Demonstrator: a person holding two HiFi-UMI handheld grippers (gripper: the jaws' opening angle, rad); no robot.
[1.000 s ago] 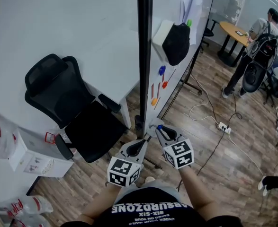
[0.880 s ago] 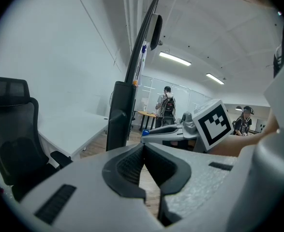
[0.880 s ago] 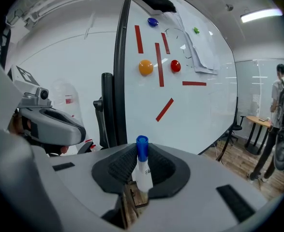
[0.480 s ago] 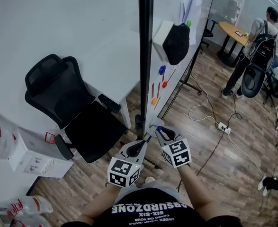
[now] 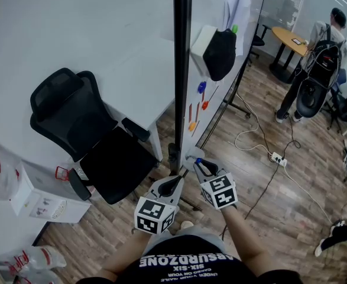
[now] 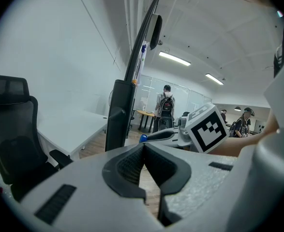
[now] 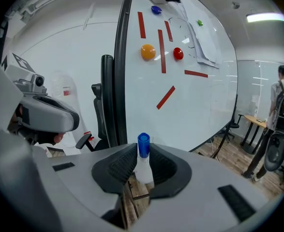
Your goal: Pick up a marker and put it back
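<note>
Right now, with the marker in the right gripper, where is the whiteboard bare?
Bare: the whiteboard below the slanted red strip, down to its lower edge. Crowded: higher up, around the orange magnet, red magnet, upright strips and papers.

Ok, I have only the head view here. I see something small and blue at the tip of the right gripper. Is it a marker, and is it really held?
Observer: Yes. The right gripper view shows the right gripper shut on a marker: the pads press its white body and the blue cap sticks out past the jaws.
Operator: And does the left one hold anything?
Observer: No. In the left gripper view the left gripper has its jaws together with nothing between them.
Operator: What is ahead of the marker?
Observer: The whiteboard; a slanted red strip on it shows just above the marker.
</note>
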